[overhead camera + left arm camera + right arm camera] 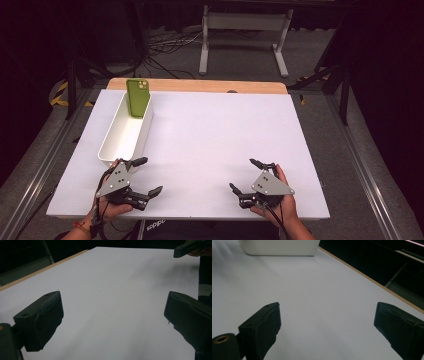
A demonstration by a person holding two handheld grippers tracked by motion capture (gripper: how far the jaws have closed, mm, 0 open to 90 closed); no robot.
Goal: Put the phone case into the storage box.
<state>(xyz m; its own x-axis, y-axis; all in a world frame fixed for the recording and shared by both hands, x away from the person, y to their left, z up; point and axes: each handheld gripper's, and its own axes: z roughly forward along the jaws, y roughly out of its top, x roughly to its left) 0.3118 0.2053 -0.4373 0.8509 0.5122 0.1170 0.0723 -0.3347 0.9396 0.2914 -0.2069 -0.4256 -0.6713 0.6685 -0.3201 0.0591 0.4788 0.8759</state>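
A green phone (138, 97) stands on end inside the far part of a long white bin (123, 134), leaning on its rim, camera side toward me. My left gripper (148, 175) rests near the table's front left, just in front of the bin's near end, open and holding nothing. In the left gripper view its jaws spread wide (113, 312) over bare white tabletop. My right gripper (243, 175) sits at the front right, open and empty too. In the right gripper view its jaws (327, 317) stand far apart, with the white bin (279, 247) farther off.
The white table top (215, 135) has a wooden strip (200, 85) along its far edge. Beyond it stand a grey floor, cables and a white frame (243, 30). The other gripper's jaw (190, 247) shows top right in the left gripper view.
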